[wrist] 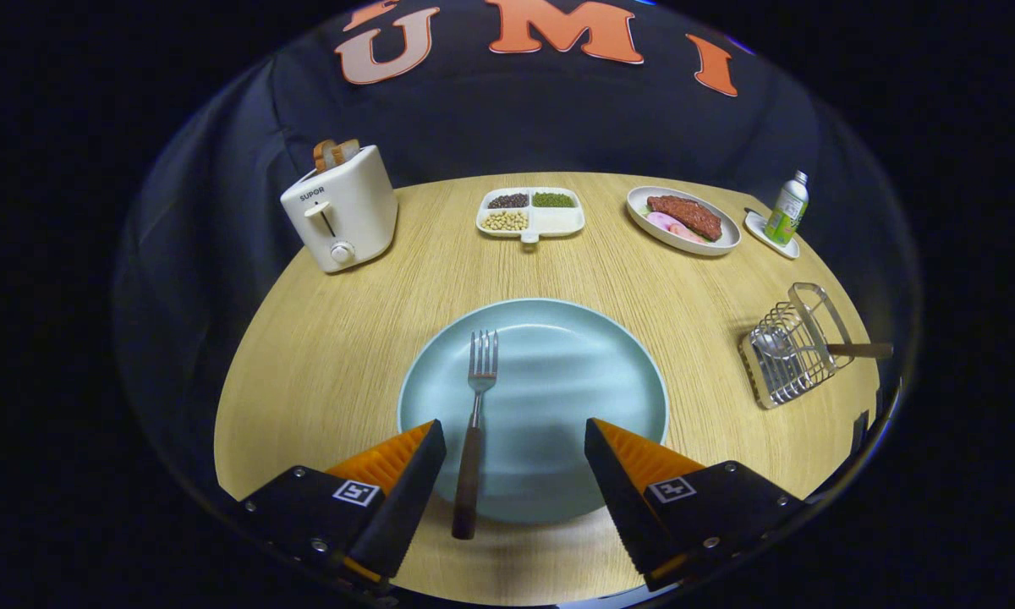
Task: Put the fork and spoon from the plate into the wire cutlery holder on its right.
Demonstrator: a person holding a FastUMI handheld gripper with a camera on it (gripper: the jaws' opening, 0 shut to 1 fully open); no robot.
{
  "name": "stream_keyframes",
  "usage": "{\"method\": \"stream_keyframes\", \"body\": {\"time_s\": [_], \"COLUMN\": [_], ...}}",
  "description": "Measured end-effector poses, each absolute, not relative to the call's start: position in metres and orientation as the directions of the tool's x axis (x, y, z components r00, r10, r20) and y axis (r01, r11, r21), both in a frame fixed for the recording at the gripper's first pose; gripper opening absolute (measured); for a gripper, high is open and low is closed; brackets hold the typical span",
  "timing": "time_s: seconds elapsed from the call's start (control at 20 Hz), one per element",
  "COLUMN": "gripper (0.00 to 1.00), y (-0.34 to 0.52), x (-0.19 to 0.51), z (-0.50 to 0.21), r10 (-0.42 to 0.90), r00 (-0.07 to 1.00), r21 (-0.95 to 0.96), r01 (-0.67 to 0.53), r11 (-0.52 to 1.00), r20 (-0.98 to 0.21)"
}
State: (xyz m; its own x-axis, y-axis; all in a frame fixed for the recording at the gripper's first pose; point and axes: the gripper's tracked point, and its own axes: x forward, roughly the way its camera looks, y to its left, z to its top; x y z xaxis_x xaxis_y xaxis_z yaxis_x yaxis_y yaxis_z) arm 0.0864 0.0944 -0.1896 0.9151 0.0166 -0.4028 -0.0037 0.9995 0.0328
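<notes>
The fork (476, 423) lies on the light blue plate (575, 381), between the wide-open fingers of the hand-held gripper (514, 452). The spoon (791, 345) sits in the wire cutlery holder (791, 351) on the tabletop (321, 355).
</notes>
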Motion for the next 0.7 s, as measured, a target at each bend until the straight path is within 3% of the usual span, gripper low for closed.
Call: {"method": "stream_keyframes", "body": {"time_s": [0.15,0.4,0.6,0.7], "gripper": [0.97,0.74,0.43,0.21], "y": [0.100,0.112,0.117,0.119], "x": [0.088,0.091,0.092,0.093], "z": [-0.202,-0.213,-0.217,-0.220], "r10": [0.005,0.031,0.042,0.043], "r00": [0.917,0.907,0.898,0.892], "r21": [0.016,0.027,0.037,0.044], "r01": [0.001,-0.021,-0.029,-0.026], "r11": [1.000,0.999,0.999,0.999], "r20": [-0.399,-0.420,-0.438,-0.450]}}
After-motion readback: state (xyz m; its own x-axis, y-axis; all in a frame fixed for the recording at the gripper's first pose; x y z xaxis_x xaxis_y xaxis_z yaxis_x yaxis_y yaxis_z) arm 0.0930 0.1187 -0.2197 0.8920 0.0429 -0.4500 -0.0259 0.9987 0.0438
